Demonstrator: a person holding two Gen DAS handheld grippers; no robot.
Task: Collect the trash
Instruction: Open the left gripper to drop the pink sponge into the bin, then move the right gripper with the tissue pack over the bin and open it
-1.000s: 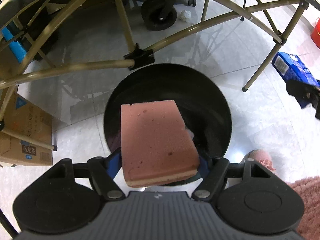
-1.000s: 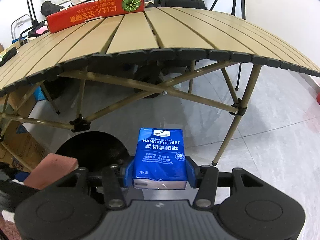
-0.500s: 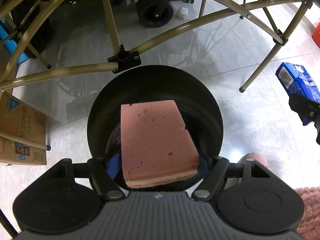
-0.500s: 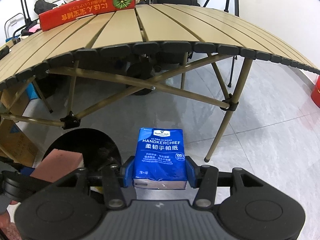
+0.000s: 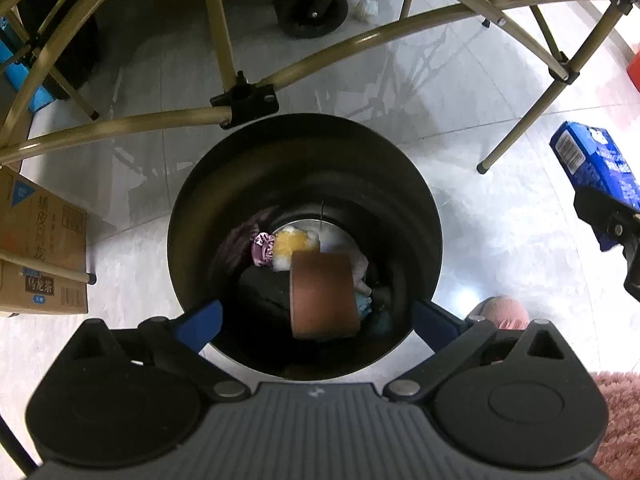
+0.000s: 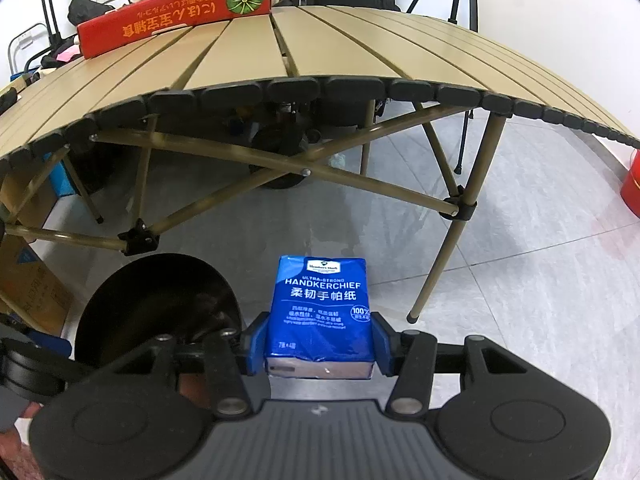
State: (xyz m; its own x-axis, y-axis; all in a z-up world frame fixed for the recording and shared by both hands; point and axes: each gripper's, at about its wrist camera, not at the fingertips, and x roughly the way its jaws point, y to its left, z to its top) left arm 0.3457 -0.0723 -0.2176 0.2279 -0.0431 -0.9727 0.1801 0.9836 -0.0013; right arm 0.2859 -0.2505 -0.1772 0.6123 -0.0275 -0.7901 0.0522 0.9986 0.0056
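My left gripper (image 5: 316, 318) is open and empty, right over the round black trash bin (image 5: 420, 184). The pink sponge (image 5: 323, 294) lies inside the bin on other rubbish, among it a yellow-white wad (image 5: 294, 246). My right gripper (image 6: 319, 346) is shut on a blue handkerchief tissue pack (image 6: 322, 312), held above the floor to the right of the bin (image 6: 160, 292). The pack (image 5: 592, 176) and right gripper also show at the right edge of the left wrist view.
A folding slatted table (image 6: 320, 52) with tan legs (image 5: 520, 128) stands behind the bin, a red box (image 6: 172, 20) on it. Cardboard boxes (image 5: 40, 252) sit left of the bin. A pink slipper (image 5: 506, 310) and rug (image 5: 620, 420) are at right.
My left gripper opened and the pink sponge dropped into the bin. The left gripper moved closer over the bin. The right gripper still holds the tissue pack.
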